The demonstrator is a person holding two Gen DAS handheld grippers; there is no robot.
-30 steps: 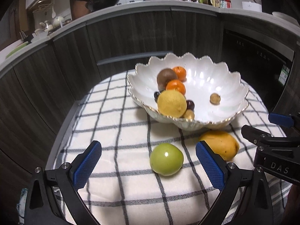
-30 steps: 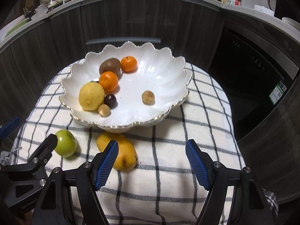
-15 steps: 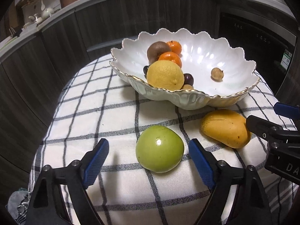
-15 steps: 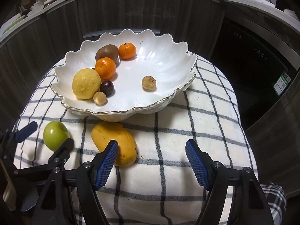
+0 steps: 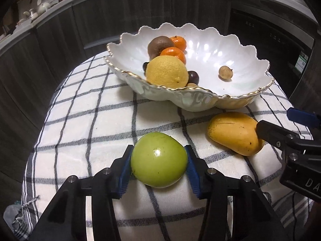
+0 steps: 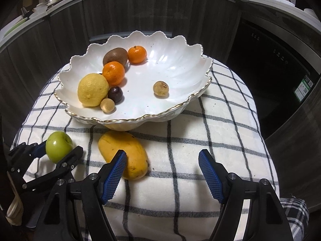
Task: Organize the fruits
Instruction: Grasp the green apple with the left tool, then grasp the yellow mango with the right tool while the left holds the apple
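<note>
A green apple [image 5: 158, 159] rests on the checked cloth, and my left gripper [image 5: 158, 154] is closing on it. Both blue pads touch its sides. In the right wrist view the same apple [image 6: 58, 146] sits between the left gripper's [image 6: 57, 151] fingers. A yellow mango [image 6: 124, 154] lies in front of the white scalloped bowl [image 6: 140, 118]. My right gripper [image 6: 162, 154] stands open over bare cloth; its left finger overlaps the mango's near end. The bowl holds a lemon [image 6: 93, 90], two oranges, a kiwi and several small fruits.
The cloth [image 6: 200, 132] covers a small round table whose edge drops off on every side. Dark wood cabinets [image 5: 50, 50] curve behind it, with a black oven [image 6: 270, 70] at the right. A counter with kitchenware runs along the top.
My left gripper came down to the apple and its jaws went from wide apart to touching the apple's sides. The right gripper has stayed open by the mango.
</note>
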